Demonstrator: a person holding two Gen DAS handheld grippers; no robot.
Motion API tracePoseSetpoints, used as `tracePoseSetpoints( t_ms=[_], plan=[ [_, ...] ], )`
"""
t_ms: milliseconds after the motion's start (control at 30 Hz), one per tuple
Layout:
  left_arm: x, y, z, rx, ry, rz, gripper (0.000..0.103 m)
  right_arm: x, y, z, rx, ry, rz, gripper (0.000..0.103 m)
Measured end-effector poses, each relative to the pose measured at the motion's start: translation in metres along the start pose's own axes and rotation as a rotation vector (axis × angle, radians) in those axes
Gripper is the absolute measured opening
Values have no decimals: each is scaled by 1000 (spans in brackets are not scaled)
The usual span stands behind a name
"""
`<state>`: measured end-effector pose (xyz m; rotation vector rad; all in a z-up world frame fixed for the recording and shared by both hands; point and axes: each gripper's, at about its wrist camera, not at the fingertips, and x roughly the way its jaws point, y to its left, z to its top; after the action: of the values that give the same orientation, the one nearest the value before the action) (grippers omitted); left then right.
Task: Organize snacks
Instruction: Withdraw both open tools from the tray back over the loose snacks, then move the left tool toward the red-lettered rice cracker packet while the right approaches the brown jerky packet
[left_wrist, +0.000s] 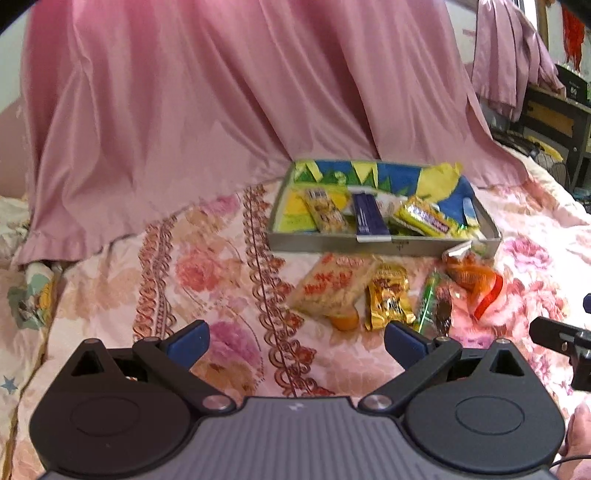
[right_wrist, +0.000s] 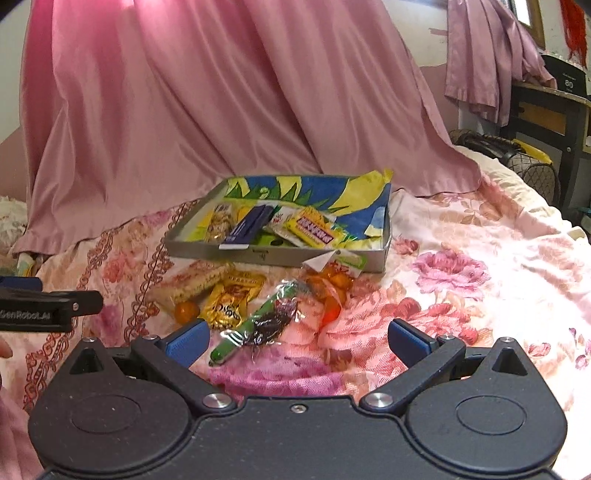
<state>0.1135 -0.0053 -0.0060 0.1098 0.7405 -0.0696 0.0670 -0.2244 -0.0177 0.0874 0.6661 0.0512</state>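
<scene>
Several in tray (left wrist view): a striped yellow pack, a dark blue bar (left_wrist: 370, 218) and a yellow wrapped bar (left_wrist: 424, 220) lie inside the grey tray (left_wrist: 332, 245).
Left outside: a pale rice-cracker pack (left_wrist: 332, 288), gold packet (left_wrist: 388, 301) and orange bag (left_wrist: 471, 275) sit just in front of the tray.
Left gripper (left_wrist: 297, 341): fingers apart, empty, short of the tray.
Right wrist view: a green stick pack (right_wrist: 251, 325) lies nearest, in front of the tray; possibly a small orange sweet (right_wrist: 185, 311) beside the gold packet.
Right gripper (right_wrist: 299, 339): fingers apart, empty.
Progress: roughly half, by my judgement.
</scene>
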Motion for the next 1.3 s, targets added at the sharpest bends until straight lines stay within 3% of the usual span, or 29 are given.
tracePoseSetpoints(
  t_ms=[467, 967, 1300],
  plan=[
    [29, 7, 8, -18, 115, -37, 103, 21, 16, -4, -72, 107, 35, 102],
    [60, 26, 21, -73, 151, -4, 103, 45, 28, -1, -117, 145, 55, 102],
    [88, 47, 30, -114, 152, 57, 103, 65, 39, 9, -207, 164, 79, 102]
  ],
)
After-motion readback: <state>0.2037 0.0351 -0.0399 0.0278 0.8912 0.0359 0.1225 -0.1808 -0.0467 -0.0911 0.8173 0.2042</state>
